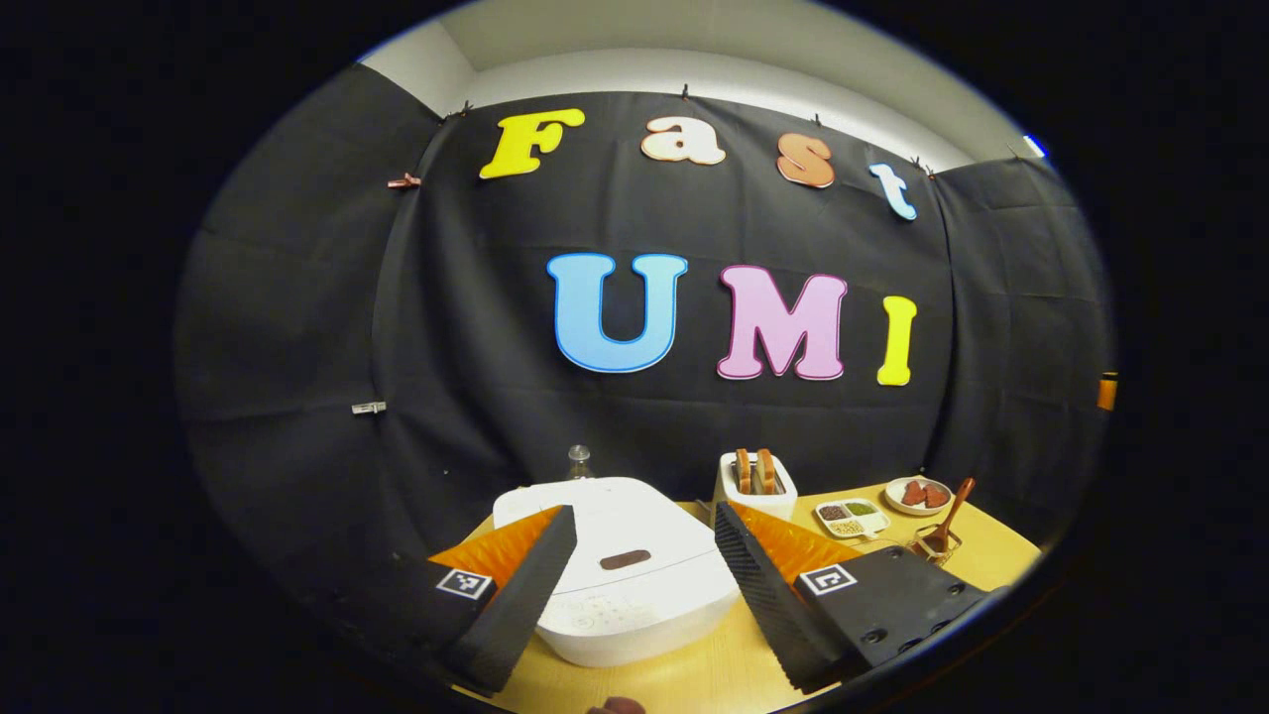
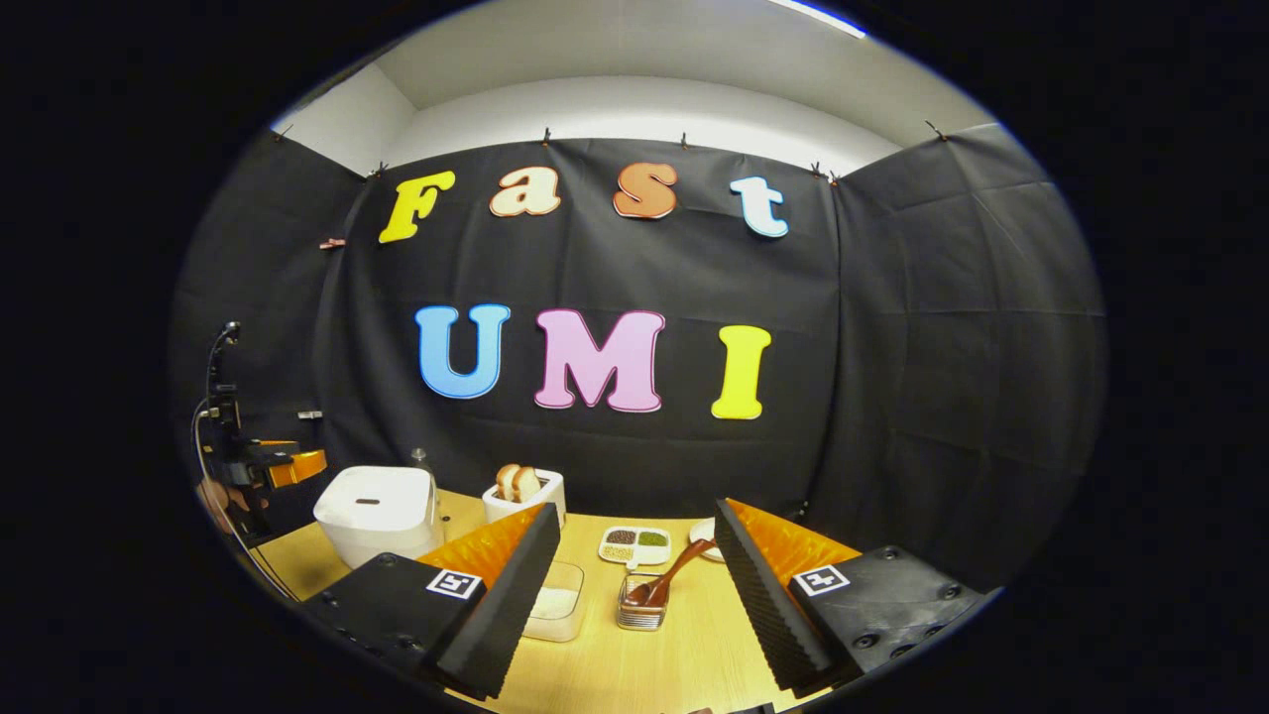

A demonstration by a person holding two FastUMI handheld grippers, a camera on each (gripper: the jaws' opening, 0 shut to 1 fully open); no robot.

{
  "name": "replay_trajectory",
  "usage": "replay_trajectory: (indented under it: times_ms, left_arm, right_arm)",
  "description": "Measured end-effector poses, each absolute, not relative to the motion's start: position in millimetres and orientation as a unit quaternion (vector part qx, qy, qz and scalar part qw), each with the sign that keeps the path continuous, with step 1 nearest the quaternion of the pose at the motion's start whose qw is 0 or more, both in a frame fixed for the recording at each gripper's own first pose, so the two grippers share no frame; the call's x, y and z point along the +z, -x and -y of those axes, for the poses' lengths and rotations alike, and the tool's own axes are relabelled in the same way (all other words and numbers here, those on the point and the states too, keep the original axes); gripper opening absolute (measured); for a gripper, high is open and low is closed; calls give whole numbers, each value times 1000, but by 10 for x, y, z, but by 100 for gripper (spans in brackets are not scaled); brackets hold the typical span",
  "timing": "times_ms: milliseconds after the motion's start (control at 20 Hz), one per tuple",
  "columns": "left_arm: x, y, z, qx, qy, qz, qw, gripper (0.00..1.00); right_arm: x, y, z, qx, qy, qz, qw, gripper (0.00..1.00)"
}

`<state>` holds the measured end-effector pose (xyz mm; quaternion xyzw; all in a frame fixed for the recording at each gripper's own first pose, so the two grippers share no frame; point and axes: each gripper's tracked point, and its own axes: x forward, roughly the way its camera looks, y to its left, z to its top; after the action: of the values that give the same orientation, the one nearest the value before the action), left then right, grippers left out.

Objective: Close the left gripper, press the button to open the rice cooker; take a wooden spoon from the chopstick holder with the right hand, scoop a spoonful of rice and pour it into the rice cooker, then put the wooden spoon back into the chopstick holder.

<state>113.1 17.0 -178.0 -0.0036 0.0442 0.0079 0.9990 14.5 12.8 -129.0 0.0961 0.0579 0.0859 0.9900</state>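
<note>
The white rice cooker sits lid down straight ahead of my left gripper, which is open, its fingers flanking the cooker from above and in front. A dark oval button shows on the lid. In the right gripper view the cooker stands at the left, with the left gripper just left of it. My right gripper is open over the table. Between its fingers stands the wire chopstick holder with the wooden spoon leaning in it. A clear box of rice lies beside the holder.
A white toaster with bread, a divided dish of grains and a small plate stand toward the back of the wooden table. A glass bottle is behind the cooker. Black cloth walls the booth on three sides.
</note>
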Motion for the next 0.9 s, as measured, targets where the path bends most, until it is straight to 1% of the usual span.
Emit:
replay_trajectory:
  times_ms: [150,400,550,750,900]
  left_arm:
    - [-1578,-872,-107,-10,8,-29,999,96]
    - [-1402,-438,-87,-13,32,-24,999,96]
    - [-1310,-235,-114,-8,16,-21,1000,97]
    - [-1209,-52,-28,-24,5,-15,1000,97]
    - [-1254,19,-38,-27,12,-23,999,97]
  right_arm:
    - [-1168,-203,-198,91,-83,-45,991,98]
    - [-1045,-240,-346,97,-75,-29,992,98]
    - [-1013,-249,-407,94,-74,-25,992,98]
    - [-986,-269,-460,90,-80,-22,993,98]
    - [-988,-250,-529,95,-78,-21,992,98]
